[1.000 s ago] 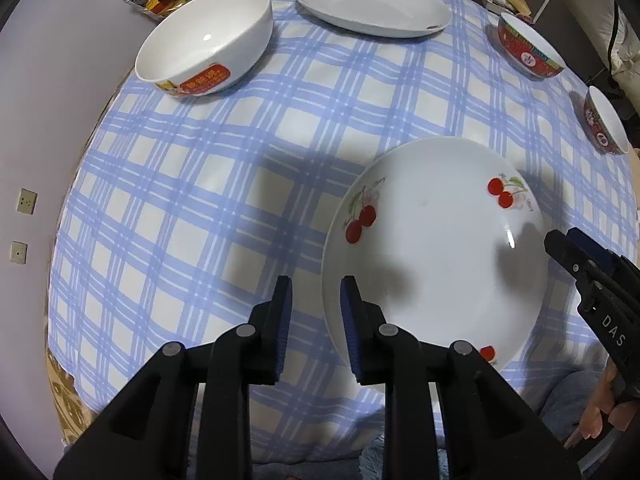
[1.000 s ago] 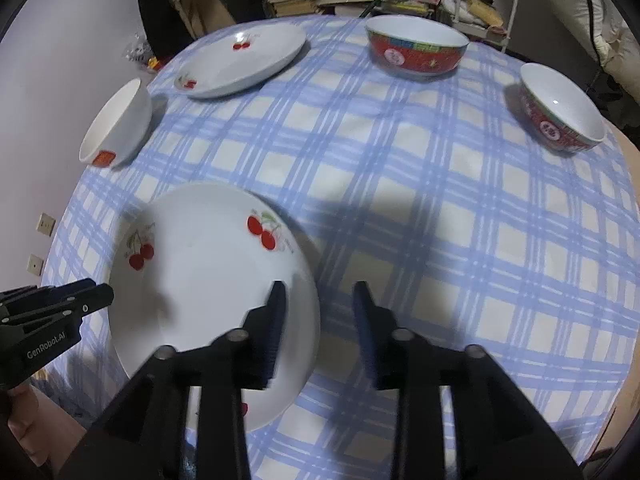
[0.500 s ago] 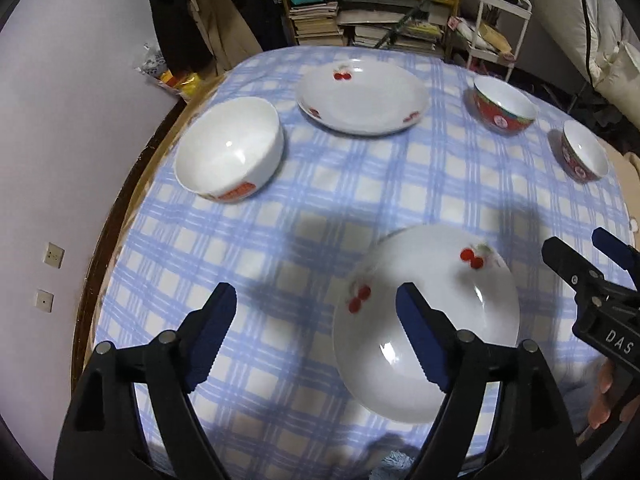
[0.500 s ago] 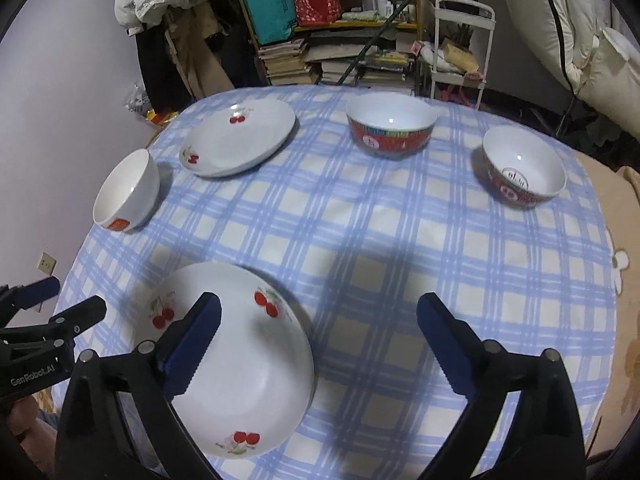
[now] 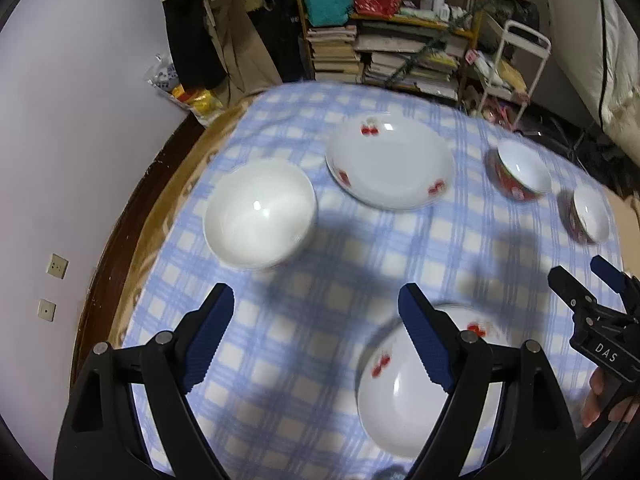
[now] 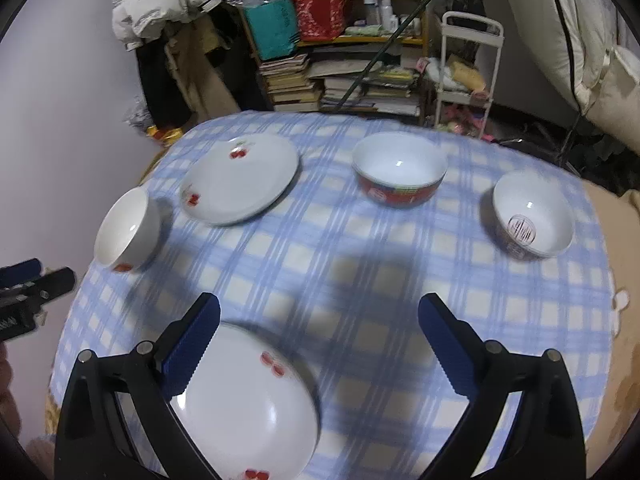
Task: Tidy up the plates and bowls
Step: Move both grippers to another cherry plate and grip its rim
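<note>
Plates and bowls are spread all over the bench [image 6: 400, 264] with its blue checked cloth, nothing stacked yet as far as I can tell. Going left to right in the right wrist view: a plain white bowl [image 6: 128, 230] sits near the left edge, then a cherry-print plate [image 6: 240, 178] just beside it toward the back. A second cherry plate [image 6: 244, 404] is at the near edge, right under the camera. Then comes a red-sided bowl [image 6: 400, 174] mid-back, and a smaller red-patterned bowl [image 6: 532, 216] out on the right, well apart from the rest.

Left hand-held gripper [image 5: 316, 336] is spread wide, holding nothing, hanging over the bench between the white bowl and the near plate. Right hand-held gripper [image 6: 320, 348] is the same: fingers wide apart, empty, with the near plate partly behind its left finger.

Handling-wise, my guess is this is all glazed ceramic: stiff, fairly heavy for its size, slick, and it'll chip if it's clunked down. I'd pinch each piece at the rim, one finger inside and one outside. The plates lie low, so getting a finger under the lip looks like the fiddly part. Frames are a bit blurry, so small details are hard to call.
</note>
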Demonstrator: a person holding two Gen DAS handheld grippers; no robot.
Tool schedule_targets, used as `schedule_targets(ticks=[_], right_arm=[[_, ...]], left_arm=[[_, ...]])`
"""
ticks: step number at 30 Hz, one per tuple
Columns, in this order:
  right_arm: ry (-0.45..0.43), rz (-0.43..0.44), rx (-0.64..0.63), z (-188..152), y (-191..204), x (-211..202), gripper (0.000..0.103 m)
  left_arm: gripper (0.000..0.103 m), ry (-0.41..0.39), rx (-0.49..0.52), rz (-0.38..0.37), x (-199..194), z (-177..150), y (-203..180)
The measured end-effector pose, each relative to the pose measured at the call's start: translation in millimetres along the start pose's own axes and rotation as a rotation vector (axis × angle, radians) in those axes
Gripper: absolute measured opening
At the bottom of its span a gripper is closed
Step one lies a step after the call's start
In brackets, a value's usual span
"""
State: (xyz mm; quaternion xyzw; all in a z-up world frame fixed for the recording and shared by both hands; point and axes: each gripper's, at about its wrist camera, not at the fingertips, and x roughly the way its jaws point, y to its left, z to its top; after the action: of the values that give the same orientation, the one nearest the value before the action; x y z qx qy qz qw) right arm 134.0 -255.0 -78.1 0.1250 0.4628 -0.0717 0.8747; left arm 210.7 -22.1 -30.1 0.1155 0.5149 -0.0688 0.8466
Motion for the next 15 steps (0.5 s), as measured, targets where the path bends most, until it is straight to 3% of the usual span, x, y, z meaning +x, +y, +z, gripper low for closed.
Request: schedule_targets(ticks=[7, 15], right_arm=[[-0.018, 0.006, -0.046, 49.3, 6.8, 10.2, 0.103], [-0.02, 0.07, -0.091, 108.9, 25.1, 39.7, 0.103]], left_arm=[[0.083, 0.017, -0.009, -0.015, 23.9, 45.4, 10.0], [0.083, 0.066, -0.001, -0.02, 76.5, 94.0, 7.5]])
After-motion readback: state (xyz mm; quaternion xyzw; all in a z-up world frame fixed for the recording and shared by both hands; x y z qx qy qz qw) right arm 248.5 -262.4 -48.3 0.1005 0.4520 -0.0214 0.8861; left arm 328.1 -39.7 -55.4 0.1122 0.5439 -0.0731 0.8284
